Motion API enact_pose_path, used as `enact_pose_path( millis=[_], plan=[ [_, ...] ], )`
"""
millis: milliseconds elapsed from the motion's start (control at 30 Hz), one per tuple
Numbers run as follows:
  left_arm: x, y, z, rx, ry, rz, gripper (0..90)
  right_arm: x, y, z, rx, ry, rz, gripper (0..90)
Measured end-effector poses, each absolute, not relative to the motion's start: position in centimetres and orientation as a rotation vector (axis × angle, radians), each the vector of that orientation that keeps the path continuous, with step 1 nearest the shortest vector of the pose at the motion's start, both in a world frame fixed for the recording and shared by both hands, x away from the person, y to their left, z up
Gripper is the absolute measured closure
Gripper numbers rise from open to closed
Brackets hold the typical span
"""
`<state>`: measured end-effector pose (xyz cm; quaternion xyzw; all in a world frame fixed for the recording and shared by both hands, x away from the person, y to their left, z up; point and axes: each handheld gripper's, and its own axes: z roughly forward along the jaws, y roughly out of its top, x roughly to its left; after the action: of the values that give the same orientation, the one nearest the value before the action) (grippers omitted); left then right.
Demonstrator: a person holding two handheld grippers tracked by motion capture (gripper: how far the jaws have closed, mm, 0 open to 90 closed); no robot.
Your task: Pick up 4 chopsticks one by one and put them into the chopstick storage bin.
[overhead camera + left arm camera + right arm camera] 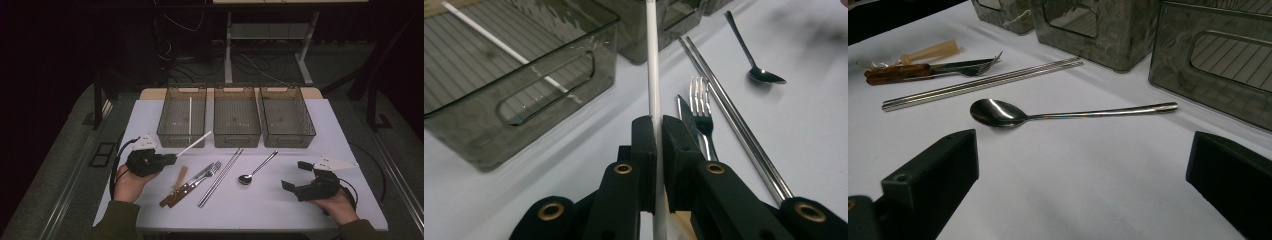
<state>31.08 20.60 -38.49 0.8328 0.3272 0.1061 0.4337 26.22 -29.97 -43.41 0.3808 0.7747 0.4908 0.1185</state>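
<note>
Clamping a white chopstick [653,75] between its two black jaws, the left hand-held gripper [170,159] sits near the left edge of the counter [300,200], with the stick slanting up and away toward the front wall of the left bin [182,116]. In the left gripper view the jaws press on the stick from both sides, and its far end runs past the corner of that bin. A second white chopstick [190,115] lies inside the left bin, along its ribbed floor. The middle bin [236,117] and the right bin [286,117] stand side by side with it along the far edge of the counter.

The right hand-held gripper [295,177] rests near the right front corner, its jaws spread wide with nothing between them, pointing toward a spoon [998,112] that lies just ahead of it.

Toward the front middle of the counter lie a pair of metal chopsticks [220,177], a fork [207,172] and a knife [185,189] with brown handles, and a pale wooden piece [179,179] touching them on the left.
</note>
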Motion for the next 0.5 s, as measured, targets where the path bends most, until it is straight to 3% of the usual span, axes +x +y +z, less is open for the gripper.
enact_pose_path(
  millis=[500],
  plan=[
    [33.9, 20.9, -38.2, 2.036, 0.884, 0.295, 84.6, 26.2, -29.9, -43.5, 1.121, 2.265, 1.42, 0.8]
  ],
)
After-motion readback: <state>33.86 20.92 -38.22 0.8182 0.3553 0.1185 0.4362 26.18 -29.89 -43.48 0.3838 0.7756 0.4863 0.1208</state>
